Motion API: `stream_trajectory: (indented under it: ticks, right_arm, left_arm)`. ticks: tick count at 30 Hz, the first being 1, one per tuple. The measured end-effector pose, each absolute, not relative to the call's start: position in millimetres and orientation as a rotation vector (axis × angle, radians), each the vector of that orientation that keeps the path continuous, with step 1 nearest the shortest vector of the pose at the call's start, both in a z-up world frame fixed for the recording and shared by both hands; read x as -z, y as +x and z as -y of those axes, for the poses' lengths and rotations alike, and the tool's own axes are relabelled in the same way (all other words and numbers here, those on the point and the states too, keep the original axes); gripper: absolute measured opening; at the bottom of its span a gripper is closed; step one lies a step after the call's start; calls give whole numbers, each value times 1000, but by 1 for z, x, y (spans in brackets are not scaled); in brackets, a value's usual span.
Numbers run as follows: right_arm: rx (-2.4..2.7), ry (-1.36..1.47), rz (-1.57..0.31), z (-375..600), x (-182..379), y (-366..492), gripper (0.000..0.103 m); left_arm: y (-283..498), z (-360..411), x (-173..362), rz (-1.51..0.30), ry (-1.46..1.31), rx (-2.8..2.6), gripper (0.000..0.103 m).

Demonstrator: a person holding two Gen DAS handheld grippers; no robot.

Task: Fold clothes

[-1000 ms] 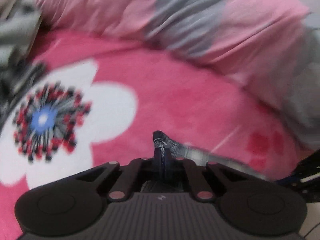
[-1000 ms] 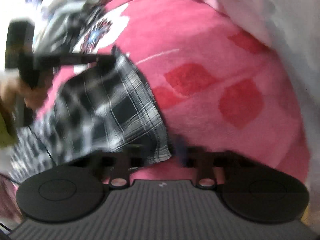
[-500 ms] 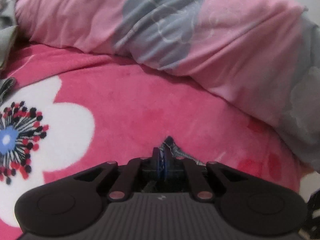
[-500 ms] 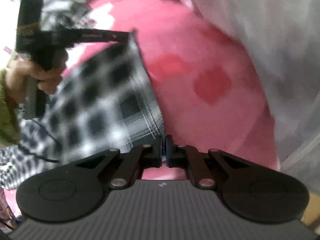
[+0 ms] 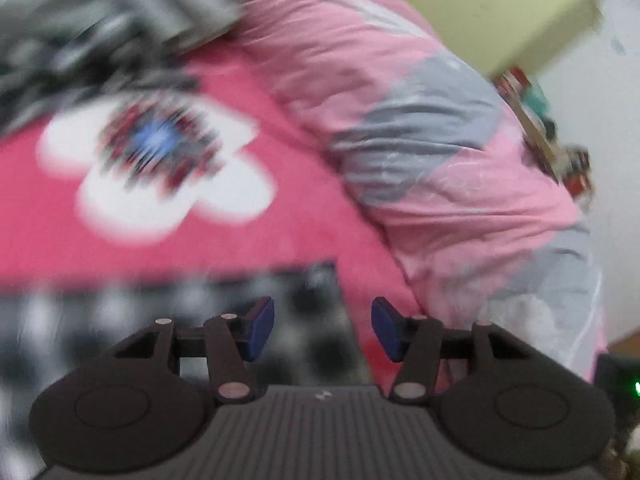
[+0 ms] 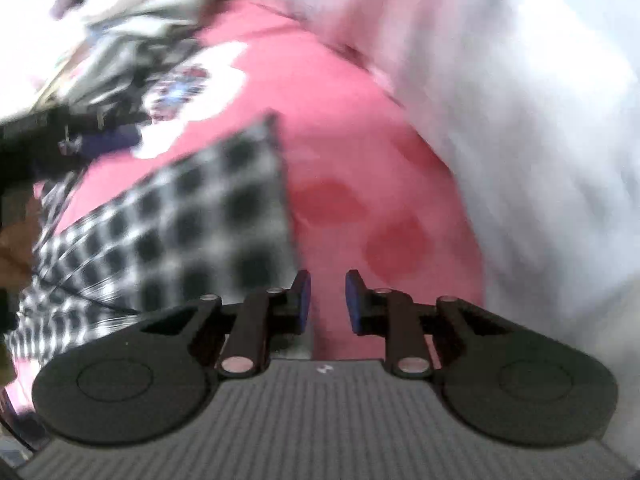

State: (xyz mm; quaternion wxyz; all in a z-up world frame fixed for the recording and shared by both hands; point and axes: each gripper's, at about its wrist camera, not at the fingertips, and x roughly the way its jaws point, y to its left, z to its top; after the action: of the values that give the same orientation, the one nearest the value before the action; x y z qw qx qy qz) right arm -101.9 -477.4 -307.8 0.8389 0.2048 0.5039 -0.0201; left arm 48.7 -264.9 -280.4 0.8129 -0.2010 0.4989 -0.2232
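Note:
A black-and-white checked garment lies flat on the pink blanket, its far corner pointing up the bed. In the left wrist view the same checked garment lies blurred below my left gripper, whose jaws are opening with no cloth pressed between the blue pads. My right gripper hovers just right of the garment's edge, its jaws opening a little, only pink blanket showing in the gap. The left gripper also shows as a dark blur at the left of the right wrist view.
A pink and grey quilt is bunched along the far side of the bed. A heap of grey and checked clothes lies at the far left, beside the white flower print. A yellow-green cabinet stands behind.
Both grippers have let go of the checked garment and opened. The garment now lies flat on the blanket. Both hands have risen, and the left one has swung and rolled.

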Motion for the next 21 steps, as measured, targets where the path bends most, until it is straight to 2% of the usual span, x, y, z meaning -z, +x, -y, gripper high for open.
stream_trajectory:
  ticks: [3,10,15,17,21]
  right_arm:
    - [-116,350,-1029,447,301,-72,19]
    - [-490,179,-1084,347,313,-43,19]
    - [-770,-94,-1093,261,325,-64,27]
    - [-886,-244,-1060,225,327,-77,31]
    - [-1046,-455,-920,164,329,-94,32]
  left_arm:
    - [7,220,284,-1116,-546,326,55]
    - [-113,91,294,-1158,-709,-167,55]
    - [-176,4,302,-1058,-816,-508,56]
    - [-188,-24,309,-1005,-855,-584,56]
    - [-200,-69,322,-902,-952,-678,56]
